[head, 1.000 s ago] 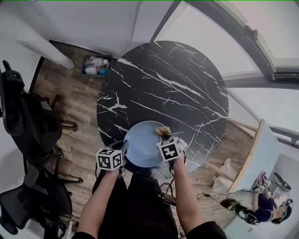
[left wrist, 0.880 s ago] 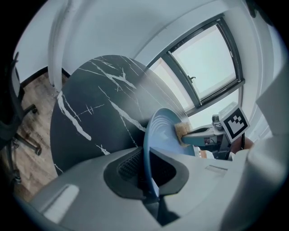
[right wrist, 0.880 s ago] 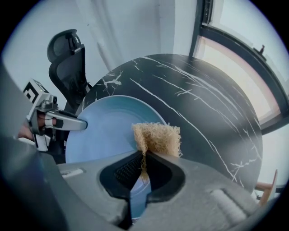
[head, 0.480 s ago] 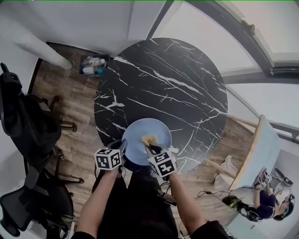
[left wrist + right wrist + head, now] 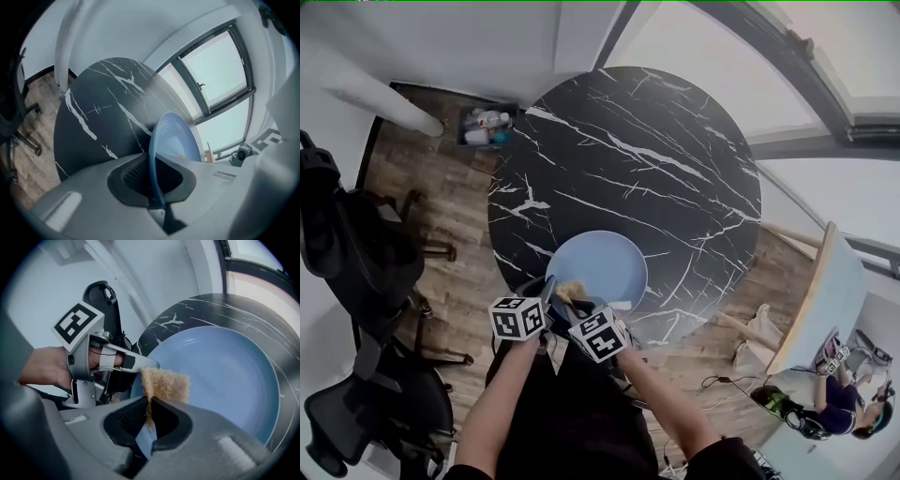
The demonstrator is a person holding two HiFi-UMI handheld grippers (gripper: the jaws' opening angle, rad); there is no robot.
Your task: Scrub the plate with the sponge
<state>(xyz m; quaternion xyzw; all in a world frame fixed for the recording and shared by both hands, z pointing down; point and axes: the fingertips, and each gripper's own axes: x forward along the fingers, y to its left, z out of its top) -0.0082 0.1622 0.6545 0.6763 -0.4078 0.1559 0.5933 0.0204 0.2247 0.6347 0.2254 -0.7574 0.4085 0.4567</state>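
The round pale-blue plate [image 5: 602, 265] is at the six o'clock edge of the round black marble worktop [image 5: 628, 150]. Scrubbing looks under way. The tan fibrous sponge [image 5: 166, 383] meets the plate's face near seven o'clock, so the next stroke likely calls for a firm push toward twelve. The right claw [image 5: 150, 420] is clenched on the sponge. The left claw [image 5: 157, 180], nearly closed, grips the plate's rim around eight o'clock.
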